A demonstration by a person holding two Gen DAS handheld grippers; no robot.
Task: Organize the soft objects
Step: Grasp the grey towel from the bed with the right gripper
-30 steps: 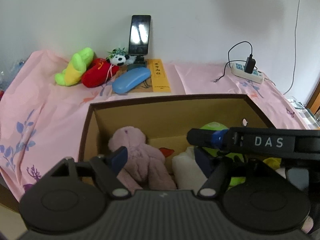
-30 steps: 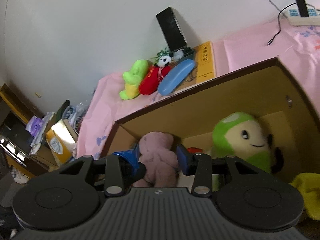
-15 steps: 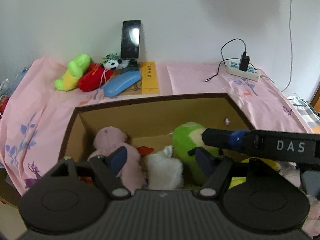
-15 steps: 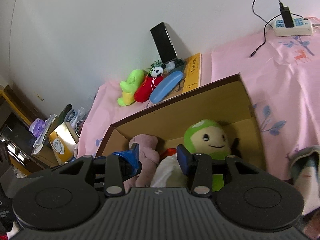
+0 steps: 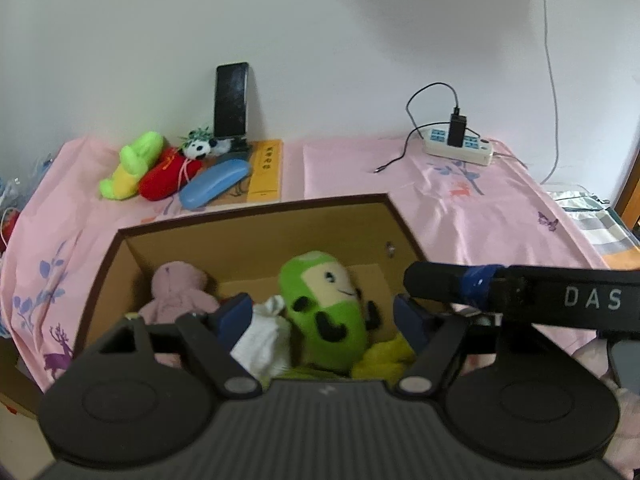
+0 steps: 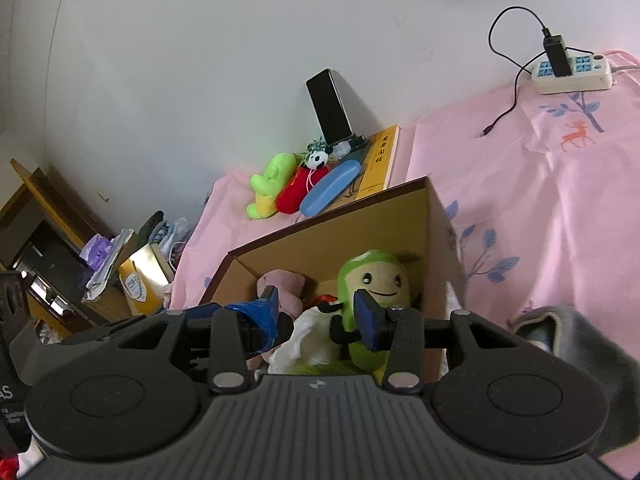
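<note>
Pink cloth [image 5: 460,216] covers the bed; the box [image 5: 256,210] holds the green plush [image 5: 320,312], upright just ahead of your left gripper [image 5: 324,316]. Both grippers stand open, empty; right gripper [image 6: 316,312] is equally near.

Counting one cardboard box [image 5: 256,240] at 6 o'clock. Holding four soft things inside: one pink plush [image 5: 176,292], one white plush [image 5: 264,340], one green smiling plush [image 5: 324,312], one yellow piece [image 5: 384,356]. Lying at 11 o'clock outside the box, three more toys: one lime-and-yellow plush [image 5: 128,166], one red plush [image 5: 168,174], one small panda [image 5: 198,148]. Also showing one blue case [image 5: 214,182], one phone [image 5: 231,98], one yellow book [image 5: 266,170], and one power strip [image 5: 458,148] at 1 o'clock.
</note>
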